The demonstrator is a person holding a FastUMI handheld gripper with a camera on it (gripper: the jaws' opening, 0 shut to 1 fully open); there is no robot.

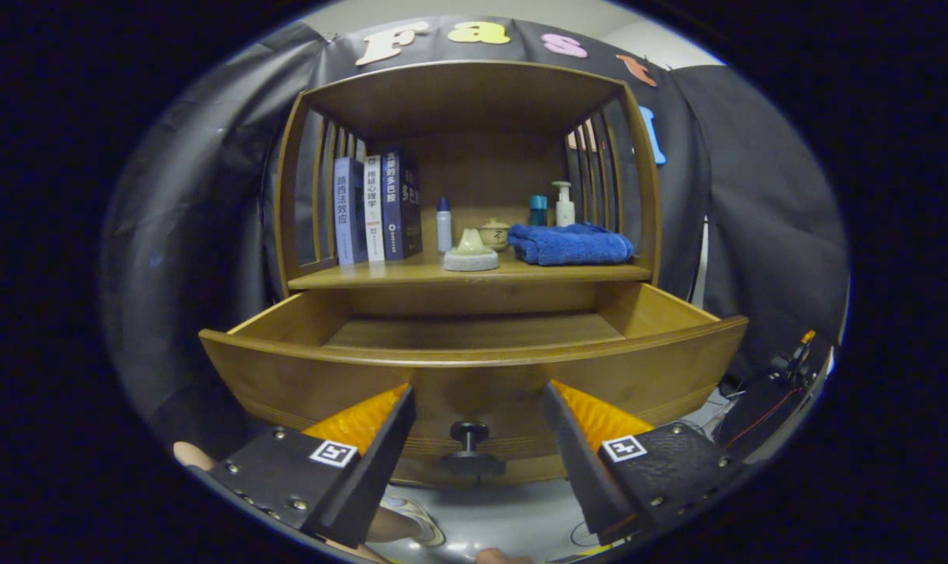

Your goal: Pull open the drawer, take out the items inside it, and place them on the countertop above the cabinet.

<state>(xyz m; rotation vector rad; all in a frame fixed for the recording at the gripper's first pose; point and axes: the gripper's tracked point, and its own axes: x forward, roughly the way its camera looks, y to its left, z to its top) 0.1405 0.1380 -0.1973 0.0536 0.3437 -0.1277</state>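
Note:
The wooden drawer [474,368] stands pulled out toward me, and the part of its bottom that shows is bare wood. Its dark round knob [469,433] sits on the drawer front between my fingers. My gripper [478,395] is open, fingers spread wide to either side of the knob and just in front of the drawer front, holding nothing. On the countertop [364,276] above the drawer lie a folded blue towel [572,244], a pale green cone-shaped piece [471,252] and a small lidded jar [493,233].
Three upright books [376,207] stand at the countertop's left. A small white bottle [443,223], a teal bottle [538,210] and a pump bottle [564,205] stand behind. Slatted side walls and a top board enclose the shelf. Cables and gear [779,376] lie beyond the drawer's right corner.

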